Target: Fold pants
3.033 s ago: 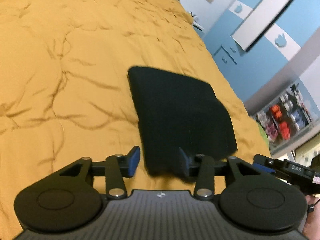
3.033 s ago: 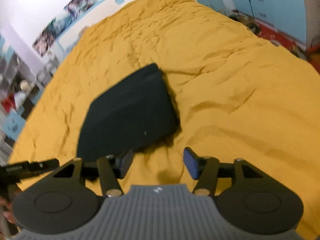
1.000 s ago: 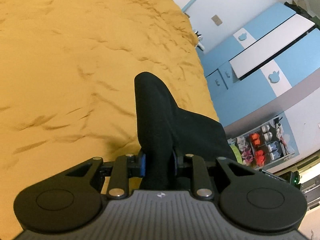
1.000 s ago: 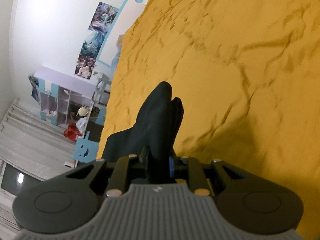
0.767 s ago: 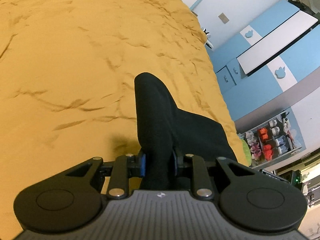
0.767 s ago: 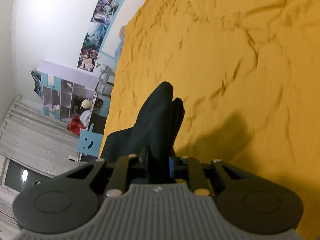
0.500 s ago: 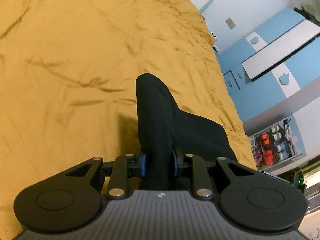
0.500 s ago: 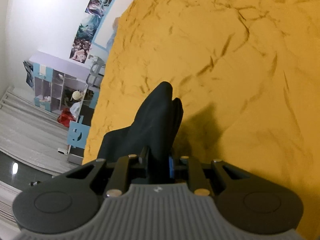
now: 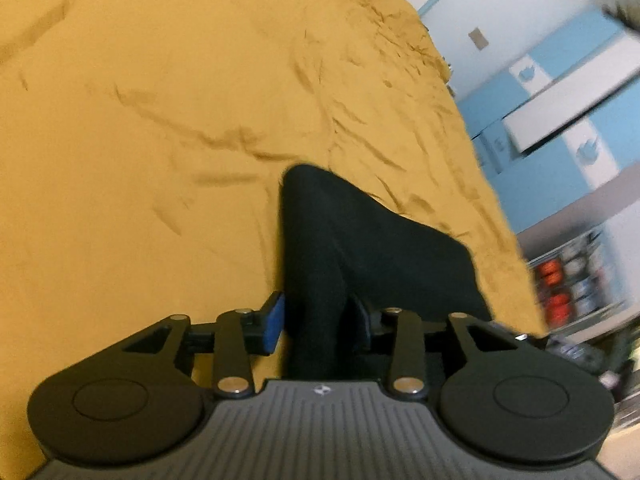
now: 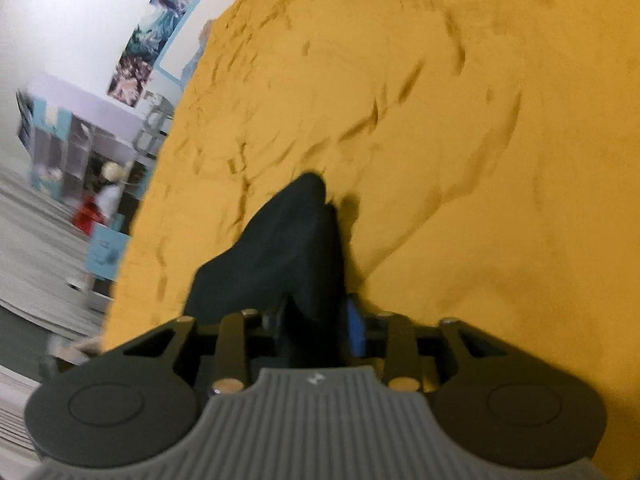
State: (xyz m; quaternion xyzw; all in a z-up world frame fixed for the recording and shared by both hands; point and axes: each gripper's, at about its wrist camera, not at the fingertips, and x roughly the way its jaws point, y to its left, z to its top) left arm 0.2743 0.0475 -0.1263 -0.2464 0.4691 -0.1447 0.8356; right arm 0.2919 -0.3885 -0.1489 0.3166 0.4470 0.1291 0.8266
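The folded black pants [image 9: 352,248] hang between my two grippers above the yellow bedspread [image 9: 160,120]. In the left wrist view my left gripper [image 9: 316,324] has its jaws parted a little around the cloth; the blue left pad [image 9: 272,322] stands just off the fabric. In the right wrist view the pants [image 10: 288,248] run out from my right gripper [image 10: 316,330], whose jaws stand slightly apart with the cloth between them. Both views are blurred by motion.
The yellow bedspread [image 10: 440,120] fills most of both views. Blue and white cupboards [image 9: 560,128] and a shelf of small items [image 9: 572,280] stand past the bed's right edge. A shelf unit [image 10: 80,152] and posters [image 10: 160,20] stand past its left edge.
Both grippers were shut tight on the pants half a second ago; now their jaws have widened a little. Both have come lower and closer to the bedspread.
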